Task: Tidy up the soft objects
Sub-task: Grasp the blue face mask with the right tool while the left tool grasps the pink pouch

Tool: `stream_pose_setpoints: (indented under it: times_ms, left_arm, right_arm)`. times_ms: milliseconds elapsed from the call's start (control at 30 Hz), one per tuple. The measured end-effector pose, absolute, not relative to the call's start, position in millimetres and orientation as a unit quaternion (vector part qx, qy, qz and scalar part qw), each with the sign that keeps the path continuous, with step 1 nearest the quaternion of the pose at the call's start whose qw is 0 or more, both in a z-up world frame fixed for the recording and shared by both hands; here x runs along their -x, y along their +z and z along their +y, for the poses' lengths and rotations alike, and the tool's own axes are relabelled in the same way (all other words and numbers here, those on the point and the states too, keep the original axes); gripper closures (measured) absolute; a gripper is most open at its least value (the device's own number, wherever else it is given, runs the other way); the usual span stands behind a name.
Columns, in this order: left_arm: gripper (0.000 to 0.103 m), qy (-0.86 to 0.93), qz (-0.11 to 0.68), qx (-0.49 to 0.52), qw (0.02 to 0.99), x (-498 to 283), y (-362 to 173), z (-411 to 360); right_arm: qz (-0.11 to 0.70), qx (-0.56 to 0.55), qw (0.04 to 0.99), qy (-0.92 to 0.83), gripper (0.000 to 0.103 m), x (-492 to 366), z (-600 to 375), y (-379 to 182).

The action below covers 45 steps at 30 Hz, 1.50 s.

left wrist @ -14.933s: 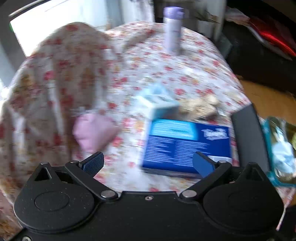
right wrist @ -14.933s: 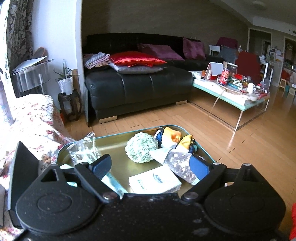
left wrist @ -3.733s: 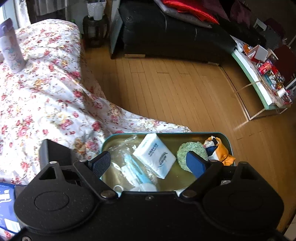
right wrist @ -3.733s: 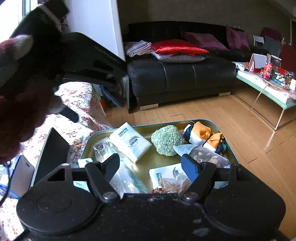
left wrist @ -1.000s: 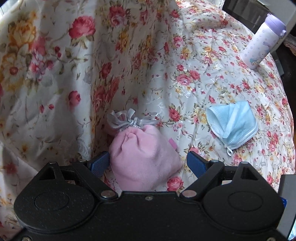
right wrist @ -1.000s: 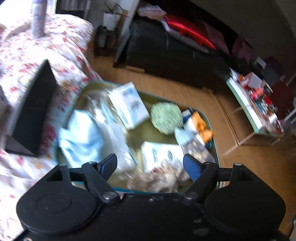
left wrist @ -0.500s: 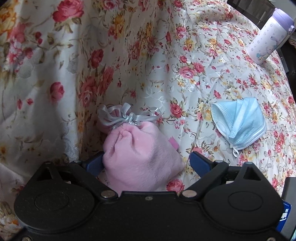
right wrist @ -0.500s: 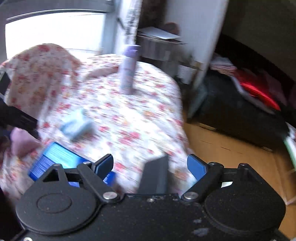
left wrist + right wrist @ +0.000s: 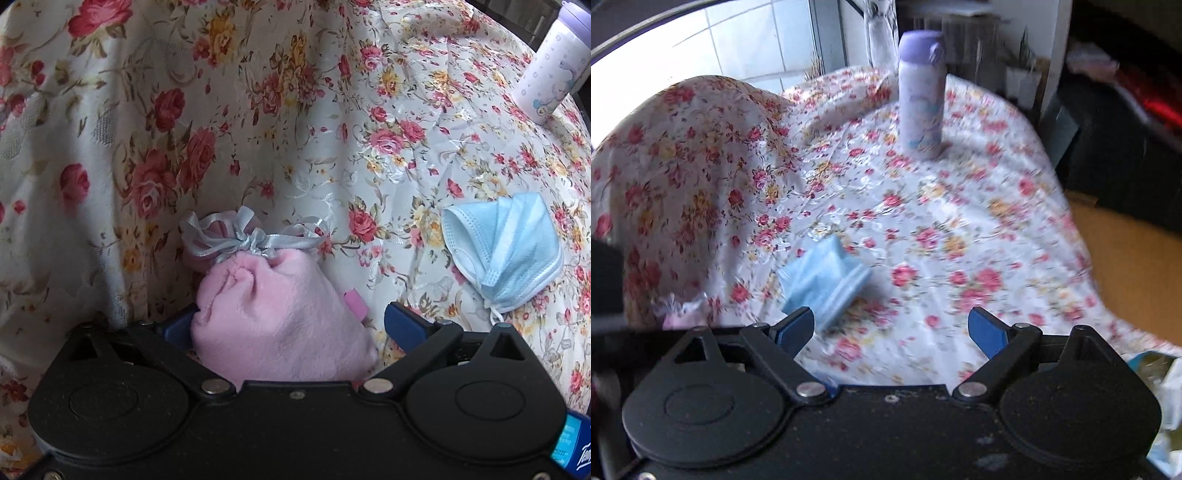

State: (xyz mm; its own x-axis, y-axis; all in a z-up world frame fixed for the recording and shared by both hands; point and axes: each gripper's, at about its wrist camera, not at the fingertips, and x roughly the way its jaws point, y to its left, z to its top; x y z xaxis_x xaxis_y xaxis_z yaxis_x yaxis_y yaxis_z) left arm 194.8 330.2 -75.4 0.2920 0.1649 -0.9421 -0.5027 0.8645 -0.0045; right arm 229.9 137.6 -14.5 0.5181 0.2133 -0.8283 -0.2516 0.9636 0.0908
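Observation:
A pink plush drawstring pouch point(image 9: 273, 317) with a silver ribbon lies on the floral cloth. My left gripper point(image 9: 291, 325) is open with its blue fingers on either side of the pouch, which fills the gap between them; the right finger stands a little apart from it. A light blue face mask point(image 9: 506, 247) lies to the right; it also shows in the right wrist view point(image 9: 823, 280). My right gripper point(image 9: 890, 326) is open and empty above the cloth, the mask just ahead of its left finger. The pouch shows faintly at the left in that view point(image 9: 679, 314).
A purple-lidded bottle point(image 9: 921, 92) stands at the far side of the floral-covered table point(image 9: 960, 229); it also shows in the left wrist view point(image 9: 554, 62). A cloth-draped hump point(image 9: 110, 110) rises behind the pouch. A blue tissue pack's corner point(image 9: 570, 446) lies at lower right. Wooden floor point(image 9: 1137, 266) lies beyond the table's right edge.
My left gripper has moved forward so the pouch sits deeper between its fingers. My right gripper has swung from the tray to face the table and the mask.

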Motion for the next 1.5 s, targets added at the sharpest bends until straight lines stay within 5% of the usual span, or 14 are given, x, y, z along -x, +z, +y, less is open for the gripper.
stream_pose_setpoints:
  times_ms: [667, 967, 1233, 1333, 1433, 1500]
  left_arm:
    - [0.004, 0.223, 0.55, 0.154, 0.79, -196.4, -84.9, 327.2]
    - [0.004, 0.226, 0.544, 0.153, 0.793, -198.6, -84.8, 326.2]
    - [0.007, 0.23, 0.535, 0.156, 0.798, -196.5, -83.1, 326.7]
    - [0.017, 0.231, 0.528, 0.151, 0.803, -194.9, -79.4, 327.0]
    - [0.025, 0.231, 0.526, 0.153, 0.804, -193.1, -75.5, 329.4]
    - [0.028, 0.231, 0.526, 0.157, 0.803, -190.8, -73.5, 330.6]
  right_arm:
    - [0.547, 0.016, 0.823, 0.149, 0.01, -290.7, 216.7, -77.3]
    - [0.553, 0.018, 0.82, 0.143, 0.059, -288.9, 210.9, -77.0]
    - [0.532, -0.005, 0.836, 0.134, 0.065, -276.9, 194.2, -47.0]
    - [0.524, -0.007, 0.841, 0.133, 0.077, -270.5, 187.8, -35.6]
    - [0.516, -0.007, 0.846, 0.134, 0.076, -264.4, 180.6, -26.2]
    - [0.511, -0.004, 0.85, 0.126, 0.055, -262.8, 174.6, -23.6]
